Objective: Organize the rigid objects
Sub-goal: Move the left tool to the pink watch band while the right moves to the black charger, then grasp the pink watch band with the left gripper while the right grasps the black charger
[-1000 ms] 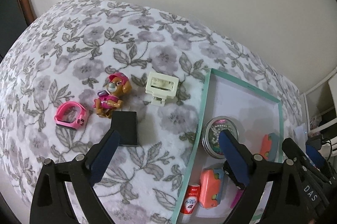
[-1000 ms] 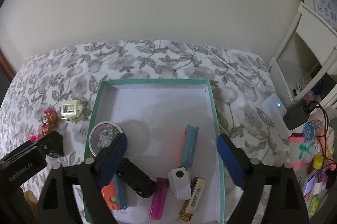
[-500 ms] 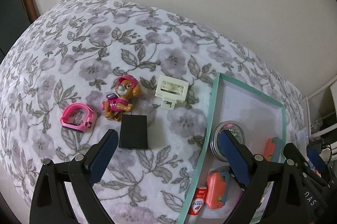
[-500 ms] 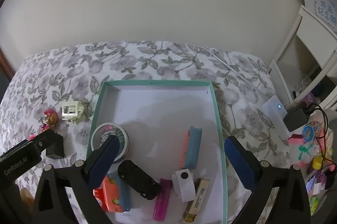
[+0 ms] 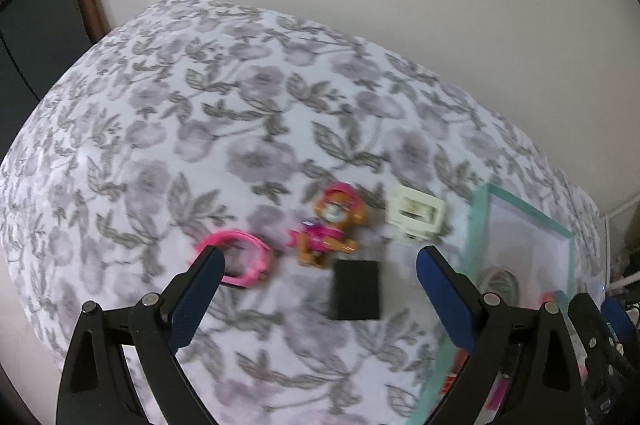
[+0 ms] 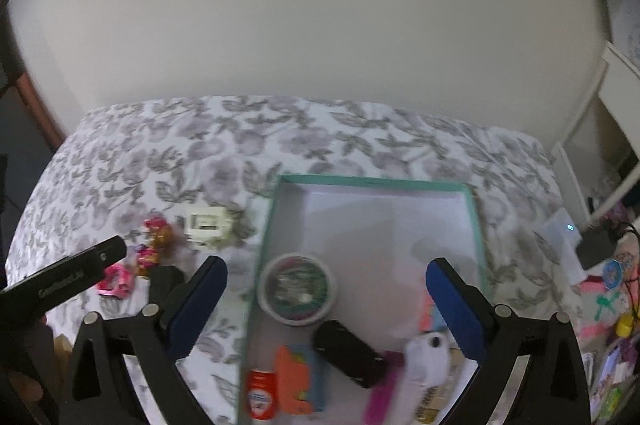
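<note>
Both tongs gape wide, empty, left tongs (image 5: 316, 265) over the black block (image 5: 356, 290) on the bed: light, stiff, grip its flat sides. Right tongs (image 6: 326, 287) hover above the box (image 6: 476, 225).

We see four loose items on the floral bed: a pink watch (image 5: 244, 259), a brown toy pup in pink (image 5: 330, 227), a flat black block (image 5: 356, 290) and a cream clip (image 5: 416, 215). Beside them, a teal-rimmed box (image 6: 372, 180) holds a round tin (image 6: 297, 288), a black car (image 6: 349, 353) and other small things.
</note>
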Demonstrator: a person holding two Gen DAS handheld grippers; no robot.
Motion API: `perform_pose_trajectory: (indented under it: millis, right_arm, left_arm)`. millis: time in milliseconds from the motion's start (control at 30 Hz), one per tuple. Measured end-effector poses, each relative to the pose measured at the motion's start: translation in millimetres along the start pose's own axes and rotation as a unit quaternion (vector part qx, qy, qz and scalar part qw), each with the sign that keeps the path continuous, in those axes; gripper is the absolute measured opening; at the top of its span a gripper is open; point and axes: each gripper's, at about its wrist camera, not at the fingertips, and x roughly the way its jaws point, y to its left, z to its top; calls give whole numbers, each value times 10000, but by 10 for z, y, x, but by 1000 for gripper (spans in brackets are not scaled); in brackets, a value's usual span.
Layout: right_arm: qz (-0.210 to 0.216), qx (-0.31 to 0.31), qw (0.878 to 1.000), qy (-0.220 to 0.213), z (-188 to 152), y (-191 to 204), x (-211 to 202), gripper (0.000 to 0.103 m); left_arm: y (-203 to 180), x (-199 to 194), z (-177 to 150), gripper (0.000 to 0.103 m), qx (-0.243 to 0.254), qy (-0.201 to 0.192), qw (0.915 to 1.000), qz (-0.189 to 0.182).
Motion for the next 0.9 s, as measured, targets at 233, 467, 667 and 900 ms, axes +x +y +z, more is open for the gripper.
perform_pose_trajectory:
  millis: [233, 467, 667, 900]
  right_arm:
    - [247, -312, 9990, -192, 1, 391, -18, 101]
    - [681, -451, 9965, -160, -19, 735, 119, 101]
    - [883, -583, 9944, 84, -80, 964, 335, 101]
    - [1013, -894, 9898, 444, -247, 1250, 631, 101]
  left_arm:
    - [443, 7, 167, 97, -185, -54, 9996, 206]
    - [763, 143, 244, 97, -732, 224, 9970, -96]
    - [906, 295, 264, 97, -996, 427, 9939, -185]
    - [974, 587, 166, 97, -1190, 919, 9884, -219]
